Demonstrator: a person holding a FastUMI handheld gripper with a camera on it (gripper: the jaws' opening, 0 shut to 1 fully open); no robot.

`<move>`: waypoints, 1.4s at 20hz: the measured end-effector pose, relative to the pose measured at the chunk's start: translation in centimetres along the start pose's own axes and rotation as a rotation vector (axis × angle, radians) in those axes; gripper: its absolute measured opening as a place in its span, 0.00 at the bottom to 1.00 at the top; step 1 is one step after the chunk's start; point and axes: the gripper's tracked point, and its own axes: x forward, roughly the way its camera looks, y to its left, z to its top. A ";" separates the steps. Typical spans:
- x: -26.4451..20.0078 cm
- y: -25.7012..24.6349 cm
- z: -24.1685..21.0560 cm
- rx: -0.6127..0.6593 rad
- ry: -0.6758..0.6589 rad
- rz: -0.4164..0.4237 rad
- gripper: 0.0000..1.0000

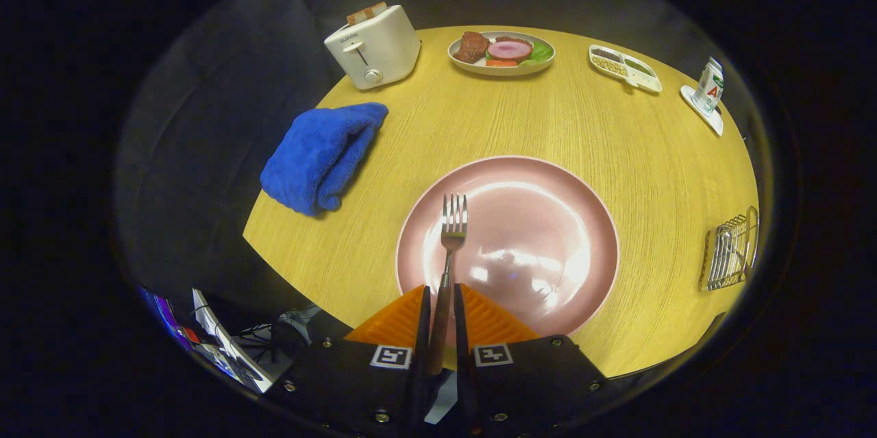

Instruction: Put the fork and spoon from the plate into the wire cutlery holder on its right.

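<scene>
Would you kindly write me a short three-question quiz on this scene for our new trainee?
1. True or false: the gripper is shut on the fork.
2. What lies between the toaster and the pink plate? A) blue towel B) a mug C) a knife
3. Fill in: the wire cutlery holder stands to the plate's ____.

Key: 1 true; 2 A; 3 right.

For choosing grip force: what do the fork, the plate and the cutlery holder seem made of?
Fork: shiny metal head, brownish handle, perhaps wood, held between the fingers of the claw. Plate: pink, glossy, likely glazed ceramic, by its bright reflections. Cutlery holder: thin metal wire.
</scene>
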 end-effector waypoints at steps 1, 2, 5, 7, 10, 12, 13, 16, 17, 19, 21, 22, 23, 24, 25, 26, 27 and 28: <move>0.4 0.0 -0.4 0.002 0.012 -0.002 0.19; 0.9 0.2 -0.7 0.009 0.022 -0.001 0.19; 1.8 0.1 -1.3 0.021 0.045 -0.007 0.19; 2.2 -0.1 -1.6 0.021 0.057 -0.012 0.19; 2.8 -0.2 -2.1 0.031 0.079 -0.004 0.19; 3.1 -0.1 -2.4 0.052 0.098 0.012 0.19; 3.5 -0.3 -2.5 0.064 0.100 0.009 0.19; 5.2 -0.6 -2.4 0.087 0.084 0.022 0.14; 2.7 -0.8 -1.9 0.096 0.084 0.034 0.04; 2.5 -0.7 -2.1 0.112 0.089 0.058 0.03; 2.2 -1.1 -1.7 0.120 0.072 0.059 0.03; 1.8 -1.4 -1.5 0.126 0.063 0.061 0.03; 1.5 -1.7 -1.2 0.132 0.052 0.062 0.03; 1.1 -2.1 -0.8 0.137 0.040 0.062 0.03; 0.7 -2.6 -0.4 0.144 0.029 0.060 0.04; 0.2 -3.1 -0.1 0.153 0.016 0.057 0.03; -0.3 -3.8 0.2 0.162 0.003 0.054 0.04; -0.8 -4.4 0.6 0.173 -0.010 0.049 0.04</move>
